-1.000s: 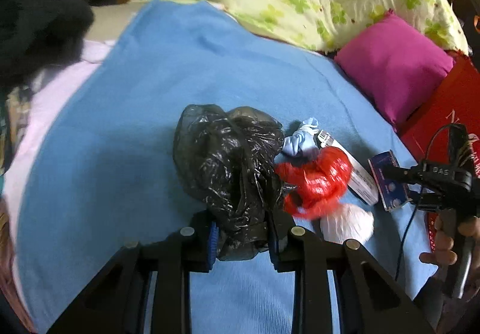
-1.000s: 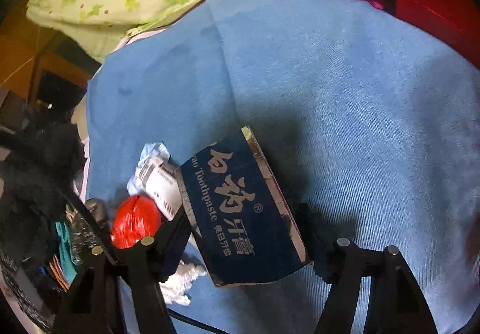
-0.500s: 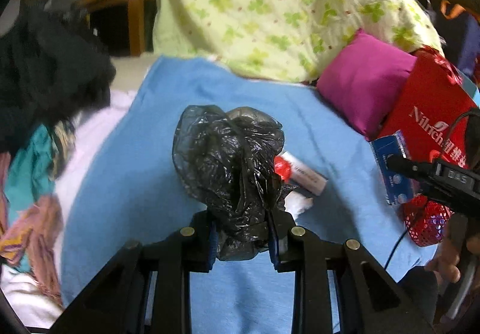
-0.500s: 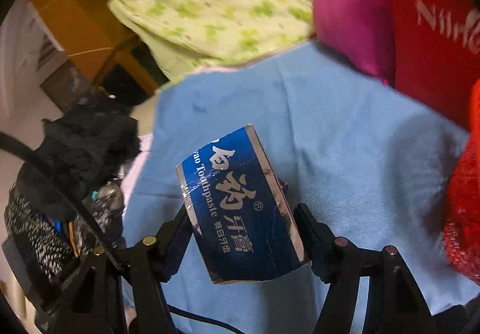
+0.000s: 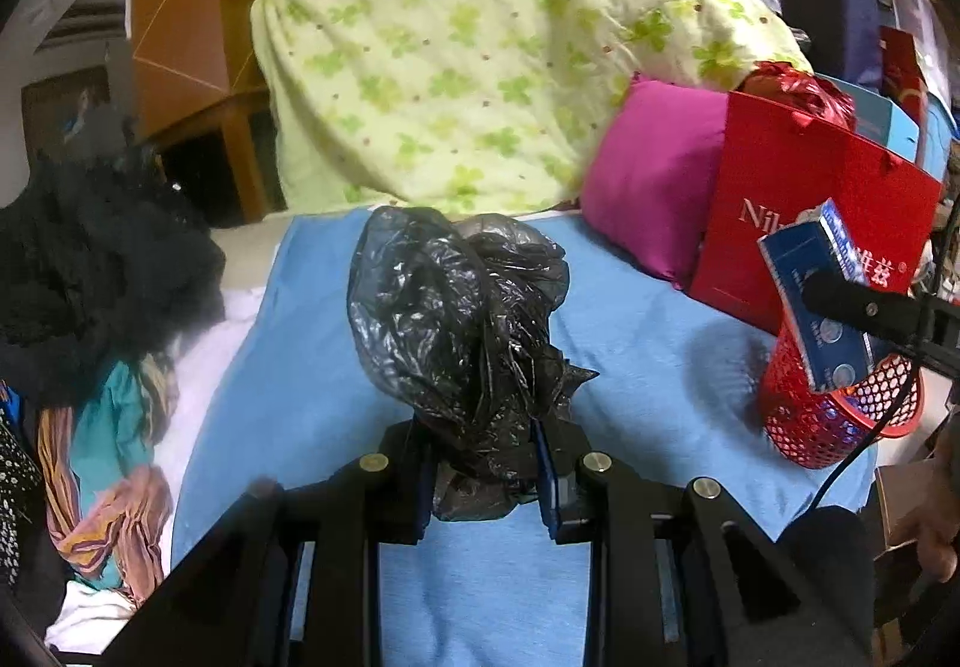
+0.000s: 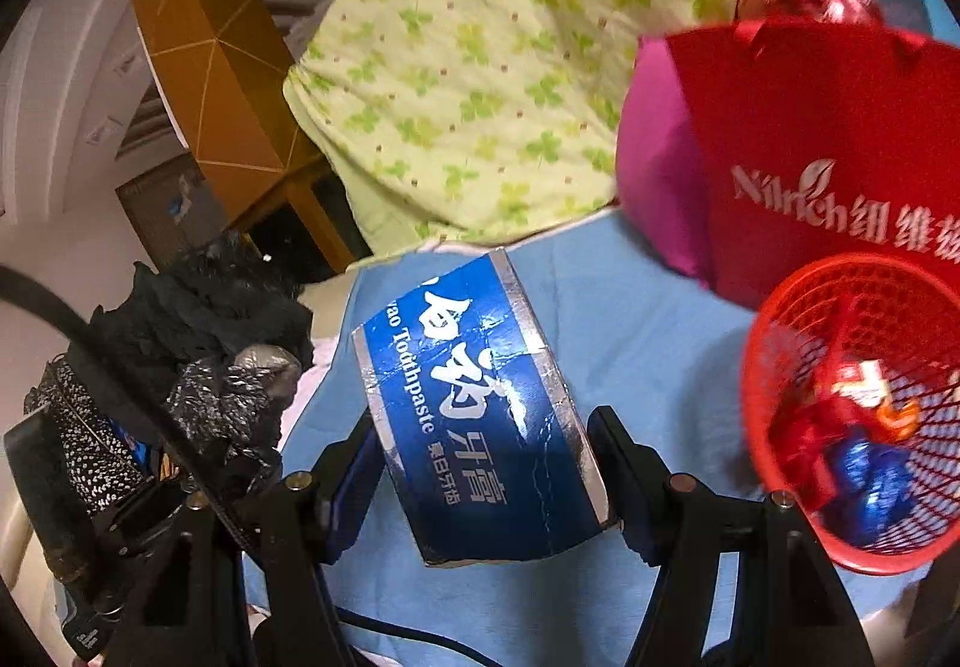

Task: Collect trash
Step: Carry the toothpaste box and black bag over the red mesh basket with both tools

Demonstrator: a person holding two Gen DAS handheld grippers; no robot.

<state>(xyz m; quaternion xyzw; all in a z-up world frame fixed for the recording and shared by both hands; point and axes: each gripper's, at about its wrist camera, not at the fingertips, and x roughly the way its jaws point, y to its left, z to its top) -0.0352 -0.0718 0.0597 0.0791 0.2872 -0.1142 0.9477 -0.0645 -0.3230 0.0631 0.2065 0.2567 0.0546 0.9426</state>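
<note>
The left gripper (image 5: 485, 478) is clamped on a crumpled black plastic bag (image 5: 459, 307), its pads pinching the lower, gathered part while the bulk of the bag billows up above the fingers, held off the blue sheet (image 5: 300, 367) that covers the bed. The right gripper (image 6: 489, 478) is closed on a blue toothpaste box (image 6: 480, 409) (white lettering, silver edges), one finger pressed to each long side, the box tilted and lifted clear of the same sheet. Taking the red mesh basket (image 6: 780, 517) as the landmark: in the right wrist view the box sits just to the left of it, apart from its rim, and in the left wrist view the box (image 5: 819, 301) appears directly above the basket (image 5: 798, 427). Inside the basket lie some red and blue wrappers (image 6: 852, 427), too blurred to identify. Behind the basket stands a red paper bag (image 6: 810, 127) with white lettering, touching or nearly touching it; a magenta cushion (image 5: 654, 181) leans just beyond that bag, and a green clover-print quilt (image 5: 480, 37) is heaped farther back. Well away from the basket, on the far left side of the sheet, lies a pile of dark and coloured clothes (image 5: 102, 307).
</note>
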